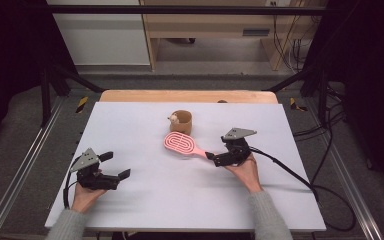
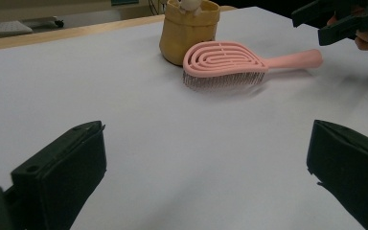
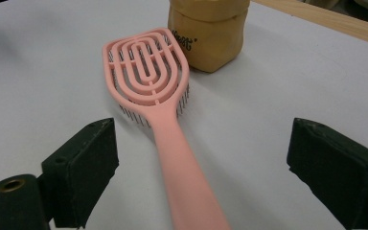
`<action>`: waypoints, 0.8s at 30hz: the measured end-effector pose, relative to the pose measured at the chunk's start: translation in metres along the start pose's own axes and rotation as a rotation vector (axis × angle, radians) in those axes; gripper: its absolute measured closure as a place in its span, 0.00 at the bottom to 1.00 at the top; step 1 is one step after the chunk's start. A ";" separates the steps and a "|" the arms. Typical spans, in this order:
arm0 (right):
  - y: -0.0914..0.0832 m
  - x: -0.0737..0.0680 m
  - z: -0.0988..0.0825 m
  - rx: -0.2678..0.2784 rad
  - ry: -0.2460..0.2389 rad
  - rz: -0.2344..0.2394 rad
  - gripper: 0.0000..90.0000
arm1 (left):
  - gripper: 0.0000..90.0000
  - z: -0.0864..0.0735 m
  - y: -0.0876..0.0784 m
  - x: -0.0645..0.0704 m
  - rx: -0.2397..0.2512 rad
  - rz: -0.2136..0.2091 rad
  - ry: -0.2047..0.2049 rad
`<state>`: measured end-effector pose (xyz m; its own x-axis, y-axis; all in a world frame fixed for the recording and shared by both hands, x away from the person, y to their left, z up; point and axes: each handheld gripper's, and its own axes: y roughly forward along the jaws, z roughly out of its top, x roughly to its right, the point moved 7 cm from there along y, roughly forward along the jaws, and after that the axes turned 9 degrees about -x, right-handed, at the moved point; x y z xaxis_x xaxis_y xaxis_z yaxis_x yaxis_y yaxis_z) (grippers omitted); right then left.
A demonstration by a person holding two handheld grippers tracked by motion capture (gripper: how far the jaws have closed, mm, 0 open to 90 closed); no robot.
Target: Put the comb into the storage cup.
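Broadly, we worked on a white table (image 1: pixel 145 200). Our right gripper (image 3: pixel 199 163) had its jaws apart around the pink hairbrush's (image 1: pixel 182 144) handle, not pressing it. The brush lay bristles down, a tan pouch (image 1: pixel 181 121) touching at its twelve o'clock, its small dark print unreadable. Our left gripper (image 1: pixel 114 167) gaped empty at eight o'clock.

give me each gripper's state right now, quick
left gripper: open, nothing between its jaws, resting on the white table.
right gripper: open, jaws either side of the pink plastic hairbrush handle, pads not touching it.
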<state>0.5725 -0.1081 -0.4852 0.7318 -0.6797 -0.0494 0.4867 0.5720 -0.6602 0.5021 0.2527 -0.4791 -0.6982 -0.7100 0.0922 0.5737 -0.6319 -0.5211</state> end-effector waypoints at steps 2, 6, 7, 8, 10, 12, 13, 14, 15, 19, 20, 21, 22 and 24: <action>0.001 0.001 0.000 0.000 -0.003 -0.006 0.21 | 0.00 0.000 0.000 0.000 -0.001 0.000 0.000; 0.001 0.003 0.000 0.000 -0.001 -0.022 0.31 | 0.00 0.000 0.000 0.000 -0.001 0.000 0.000; 0.001 0.003 0.000 0.001 0.000 -0.023 0.34 | 0.00 0.000 0.000 0.000 -0.001 0.001 0.000; 0.001 0.004 0.000 0.000 0.001 -0.026 0.37 | 0.00 0.000 0.000 0.000 -0.002 0.001 0.000; 0.001 0.004 0.000 -0.003 0.005 -0.029 0.43 | 0.00 0.000 0.000 0.000 -0.002 0.001 0.000; 0.001 0.005 -0.001 -0.011 0.007 -0.036 0.49 | 0.00 0.000 0.000 0.000 -0.002 0.001 0.000; 0.001 0.005 -0.002 -0.016 0.008 -0.036 0.52 | 0.00 0.000 0.001 0.000 -0.004 -0.001 0.002; 0.001 0.005 -0.002 -0.016 0.008 -0.036 0.52 | 0.00 0.000 0.001 0.000 -0.004 -0.001 0.002; 0.001 0.006 -0.003 -0.025 0.016 -0.044 0.57 | 0.00 0.000 0.001 0.000 -0.004 0.000 0.002; 0.001 0.007 -0.003 -0.037 0.025 -0.050 0.69 | 0.00 0.000 0.000 0.000 -0.002 0.001 0.002; 0.001 0.008 -0.004 -0.039 0.026 -0.051 0.71 | 0.00 0.000 0.000 0.000 -0.002 0.000 0.002; 0.001 0.008 -0.004 -0.044 0.033 -0.055 0.73 | 0.00 0.000 0.000 0.000 -0.002 0.000 0.002; 0.002 0.009 -0.005 -0.049 0.036 -0.057 0.75 | 0.00 0.000 0.000 0.000 -0.002 0.000 0.002; 0.002 0.009 -0.006 -0.066 0.038 -0.061 0.79 | 0.00 0.000 0.000 0.000 -0.002 0.000 0.003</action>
<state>0.5774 -0.1159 -0.4921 0.6824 -0.7301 -0.0353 0.4966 0.4986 -0.7104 0.5020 0.2522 -0.4793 -0.6991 -0.7094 0.0898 0.5732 -0.6311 -0.5227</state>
